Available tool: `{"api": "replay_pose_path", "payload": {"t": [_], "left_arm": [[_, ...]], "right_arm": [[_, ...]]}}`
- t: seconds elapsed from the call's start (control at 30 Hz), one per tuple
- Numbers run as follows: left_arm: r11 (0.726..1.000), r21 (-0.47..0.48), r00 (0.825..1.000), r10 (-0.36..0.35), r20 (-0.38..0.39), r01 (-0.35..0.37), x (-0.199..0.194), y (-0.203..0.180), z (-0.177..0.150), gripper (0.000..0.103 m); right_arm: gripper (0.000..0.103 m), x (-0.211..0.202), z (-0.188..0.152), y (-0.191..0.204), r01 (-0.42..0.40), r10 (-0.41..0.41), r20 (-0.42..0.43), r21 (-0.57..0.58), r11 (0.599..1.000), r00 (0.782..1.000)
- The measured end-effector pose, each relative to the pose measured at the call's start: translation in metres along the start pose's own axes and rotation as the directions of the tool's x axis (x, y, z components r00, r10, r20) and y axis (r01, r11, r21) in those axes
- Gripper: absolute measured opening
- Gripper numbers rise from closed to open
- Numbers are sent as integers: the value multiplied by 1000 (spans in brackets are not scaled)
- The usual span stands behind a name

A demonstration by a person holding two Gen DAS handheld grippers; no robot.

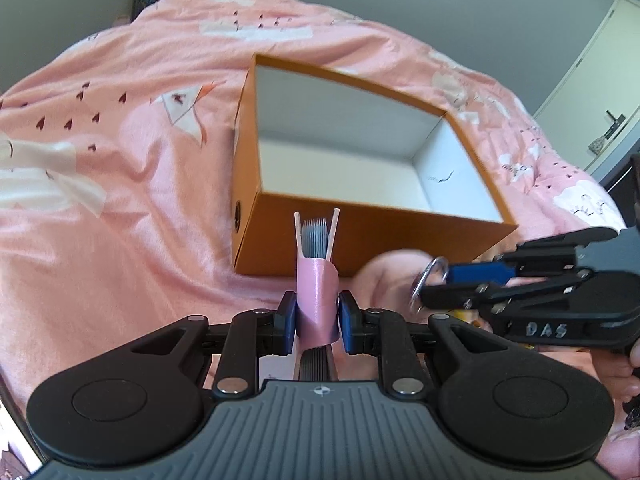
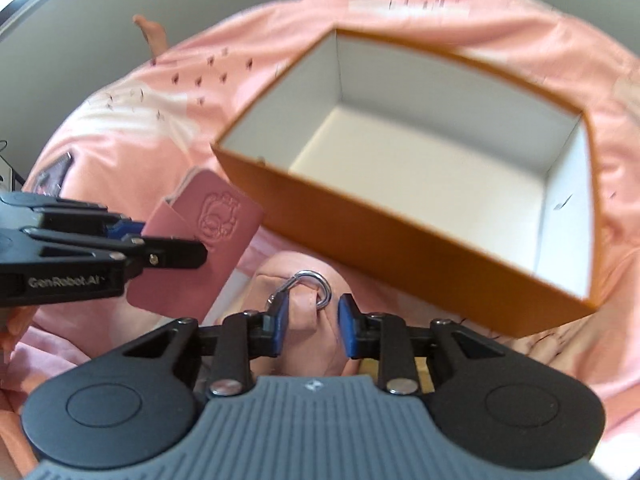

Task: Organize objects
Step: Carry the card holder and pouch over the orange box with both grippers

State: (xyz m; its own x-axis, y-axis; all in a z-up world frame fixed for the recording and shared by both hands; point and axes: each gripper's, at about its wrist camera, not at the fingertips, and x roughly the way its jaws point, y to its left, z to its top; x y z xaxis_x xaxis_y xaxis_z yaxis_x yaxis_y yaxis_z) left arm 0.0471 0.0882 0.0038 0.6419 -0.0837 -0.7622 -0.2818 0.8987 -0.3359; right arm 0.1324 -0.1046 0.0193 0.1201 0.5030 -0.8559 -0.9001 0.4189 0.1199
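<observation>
**Two grippers loaded beside an open orange box**

A pink bedspread (image 1: 120, 168) printed with small dark hearts covers the bed. On it sits an orange box (image 1: 360, 236) with a white interior, lid off and nothing visible inside.

The left gripper (image 1: 316, 316) hangs just short of the box's near wall, clenched on a pink card wallet (image 1: 316, 292) that stands upright between the blue pads, its fanned grey pockets pointing toward the box. From the right wrist view the wallet's embossed face shows.

The right gripper (image 2: 313, 314) is beside it, near the box's near corner. A silver carabiner (image 2: 310, 286) sits at its fingertips, one end against the left pad; the jaws stand partly apart, and whether both pads press on it I cannot tell.
</observation>
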Motion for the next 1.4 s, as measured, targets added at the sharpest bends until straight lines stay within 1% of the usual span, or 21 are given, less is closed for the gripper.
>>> {"api": "replay_pose_path", "payload": {"t": [0.2, 0.33, 0.4, 0.53, 0.67, 0.73, 0.83, 0.9, 1.0, 1.03, 1.13, 1.2, 1.33, 1.4], "left_arm": [[999, 29, 998, -40, 55, 39, -23, -12, 14, 24], [995, 46, 992, -89, 93, 85, -39, -19, 32, 24], [994, 45, 989, -103, 108, 98, -44, -20, 42, 24], [995, 60, 986, -83, 147, 75, -45, -22, 63, 24], [996, 47, 982, -79, 174, 71, -36, -21, 86, 24], [997, 55, 980, -61, 188, 51, -28, -24, 94, 24], [996, 85, 982, -10, 186, -6, -8, -29, 103, 24], [995, 98, 987, -4, 158, -11, 10, -29, 106, 24], [997, 72, 996, -26, 88, 19, 34, -23, 106, 24], [998, 67, 997, -20, 77, 15, 39, -22, 104, 24], [997, 70, 997, 14, 72, -19, 47, -20, 101, 24], [998, 63, 998, 21, 67, -26, 50, -17, 102, 24], [997, 66, 997, 36, 71, -41, 53, -13, 106, 24], [996, 72, 996, 47, 70, -52, 55, -12, 108, 24]], "right_arm": [[25, -50, 19, 0, 41, -37, 113, -34, 999, 993], [25, -75, 36, 1, 64, -52, 176, -63, 996, 983], [25, -87, 45, 2, 79, -62, 209, -75, 994, 976], [25, -105, 62, -3, 130, -104, 272, -79, 988, 957], [25, -102, 79, -17, 153, -132, 295, -48, 987, 946], [25, -96, 85, -26, 159, -145, 295, -25, 987, 944], [25, -79, 92, -39, 172, -165, 288, 1, 985, 943], [25, -62, 94, -47, 160, -157, 259, 9, 987, 953], [25, -35, 92, -55, 132, -132, 197, 13, 991, 971], [25, -26, 91, -58, 123, -124, 176, 14, 992, 977], [25, -2, 87, -64, 79, -81, 117, 23, 997, 990], [25, 12, 87, -68, 35, -37, 85, 29, 999, 996], [25, 38, 91, -72, -33, 31, 37, 61, 998, 999], [25, 49, 96, -73, -35, 33, 39, 66, 997, 999]]}}
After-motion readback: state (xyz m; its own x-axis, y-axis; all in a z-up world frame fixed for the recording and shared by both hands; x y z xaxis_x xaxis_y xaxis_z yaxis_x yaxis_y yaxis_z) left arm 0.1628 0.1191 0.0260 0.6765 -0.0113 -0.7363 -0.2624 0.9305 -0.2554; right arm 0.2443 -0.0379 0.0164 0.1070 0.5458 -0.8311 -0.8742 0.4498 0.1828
